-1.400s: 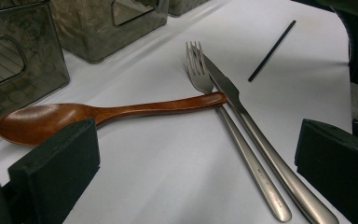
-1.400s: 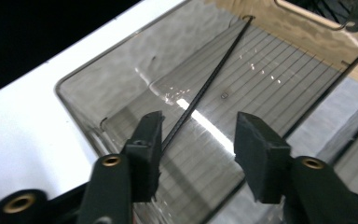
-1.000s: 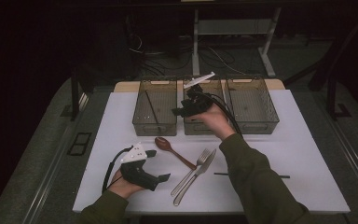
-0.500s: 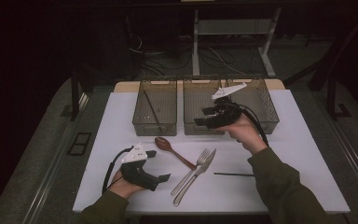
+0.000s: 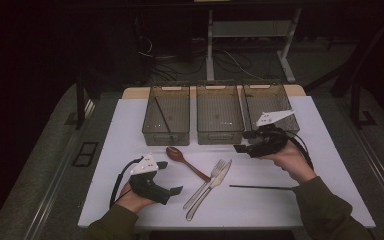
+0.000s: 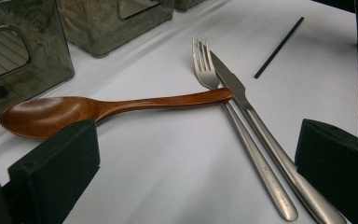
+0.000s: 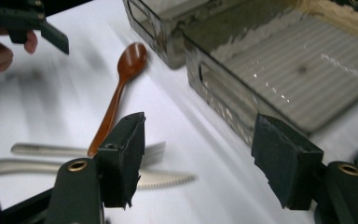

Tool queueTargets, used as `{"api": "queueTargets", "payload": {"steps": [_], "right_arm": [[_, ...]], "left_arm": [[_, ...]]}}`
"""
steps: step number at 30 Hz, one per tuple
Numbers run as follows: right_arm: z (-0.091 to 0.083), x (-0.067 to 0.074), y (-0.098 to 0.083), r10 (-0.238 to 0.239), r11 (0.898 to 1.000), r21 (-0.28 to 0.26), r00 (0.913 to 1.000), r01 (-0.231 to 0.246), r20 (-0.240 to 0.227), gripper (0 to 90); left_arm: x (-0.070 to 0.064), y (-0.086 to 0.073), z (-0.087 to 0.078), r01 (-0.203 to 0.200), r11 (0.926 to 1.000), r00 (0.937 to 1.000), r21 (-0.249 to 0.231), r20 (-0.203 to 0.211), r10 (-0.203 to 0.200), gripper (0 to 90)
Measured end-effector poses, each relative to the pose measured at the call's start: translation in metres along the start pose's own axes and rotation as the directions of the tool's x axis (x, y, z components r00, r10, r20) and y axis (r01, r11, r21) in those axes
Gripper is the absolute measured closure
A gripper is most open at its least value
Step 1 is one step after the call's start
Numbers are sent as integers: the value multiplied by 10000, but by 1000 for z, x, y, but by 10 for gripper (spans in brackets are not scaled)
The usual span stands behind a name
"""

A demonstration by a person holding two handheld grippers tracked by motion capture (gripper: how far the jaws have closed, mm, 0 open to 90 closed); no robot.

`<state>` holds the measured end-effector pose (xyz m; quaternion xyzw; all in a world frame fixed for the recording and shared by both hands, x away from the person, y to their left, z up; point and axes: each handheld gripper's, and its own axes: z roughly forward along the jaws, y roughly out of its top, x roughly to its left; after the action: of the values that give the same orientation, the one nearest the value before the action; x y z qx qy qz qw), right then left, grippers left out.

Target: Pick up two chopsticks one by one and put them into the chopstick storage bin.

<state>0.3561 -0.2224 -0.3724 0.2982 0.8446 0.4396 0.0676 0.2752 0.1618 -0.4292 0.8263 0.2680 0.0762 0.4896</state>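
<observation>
On the white desk (image 5: 130, 135) lie a wooden spoon (image 5: 185, 161), a fork (image 5: 205, 182) and a knife (image 5: 212, 187), with a thin black stick (image 5: 260, 187) lying flat just to their right. Three clear bins (image 5: 219, 120) stand in a row along the far edge; the left one holds another black stick leaning inside it. The right hand-held gripper (image 5: 242, 148) hangs in front of the right-hand bin, near the knife's tip and above the desk, pointing toward the cutlery; its jaws stand partly apart, have just been opening, and have nothing between them. In the right gripper view the knife's serrated blade (image 7: 165, 178) and the fork's tines show beyond the left jaw. The left hand-held gripper (image 5: 170, 177) sits low at the near left of the desk, jaws wide and empty, aimed at the spoon, whose handle end rests across the fork and touches the knife (image 6: 233, 86).
</observation>
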Motion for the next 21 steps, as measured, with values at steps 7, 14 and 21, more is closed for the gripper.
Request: {"api": "queueTargets", "payload": {"steps": [7, 14, 21], "right_arm": [[-21, -3, -25, 34, 9995, 322, 9999, -29, -147, 362], [-39, -1, -47, -189, 9971, 743, 9998, 185, 36, 432], [-56, -1, -71, -522, 9885, 1424, 9986, 507, 69, 571]], "left_arm": [[0, 0, -1, 16, 10000, 10000, -36, -51, -16, 0], [0, 0, -1, 10, 10000, 10000, -56, -61, -11, 0], [0, 0, -1, 35, 10000, 10000, -61, -81, -36, 0]]}}
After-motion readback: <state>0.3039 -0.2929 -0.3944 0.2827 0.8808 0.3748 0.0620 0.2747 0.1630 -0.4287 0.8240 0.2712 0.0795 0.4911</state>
